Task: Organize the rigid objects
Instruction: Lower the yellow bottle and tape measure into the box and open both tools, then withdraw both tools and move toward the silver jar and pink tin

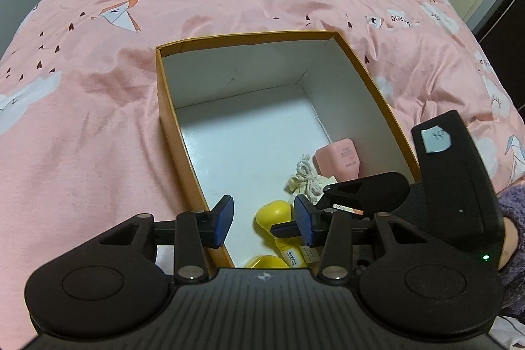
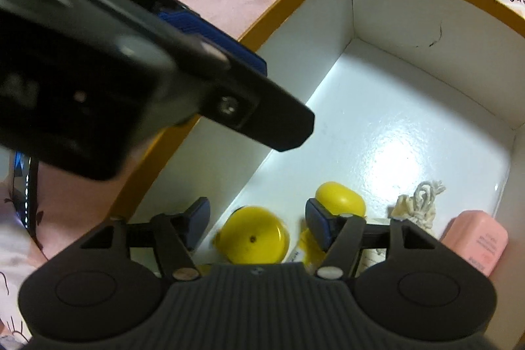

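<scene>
1. Box [image 1: 370,68]: open, orange outside and white inside, resting on my pink bedspread [image 1: 98,61]. Its floor is bare at the far end; all contents sit at the near end.
2. Dumbbell [image 1: 274,212]: yellow, lying on the box floor at the near end. The right wrist view shows one round end face-on and the other end beyond it, with a labelled handle between them.
3. Bottle [image 1: 339,158]: pink, lying against the box's right wall, near the dumbbell but apart from it.
4. Cord [image 1: 305,174]: a knotted cream bundle between the dumbbell and the bottle, just beside the bottle.
5. My left gripper [image 1: 264,218]: held above the box's near left wall, pointing steeply down. Its blue pads [image 1: 224,220] stand partly apart with nothing between them; the left pad lies over the wall, the right over the dumbbell.
6. My right gripper [image 2: 257,227]: over the box interior, just above the dumbbell. Its jaws are parted and grip nothing; the dumbbell lies below the gap, untouched by the pads.
7. The two grippers are close together; each shows in the other's view.
8. A purple sleeve [image 1: 512,202] shows at the right edge of the left wrist view.
</scene>
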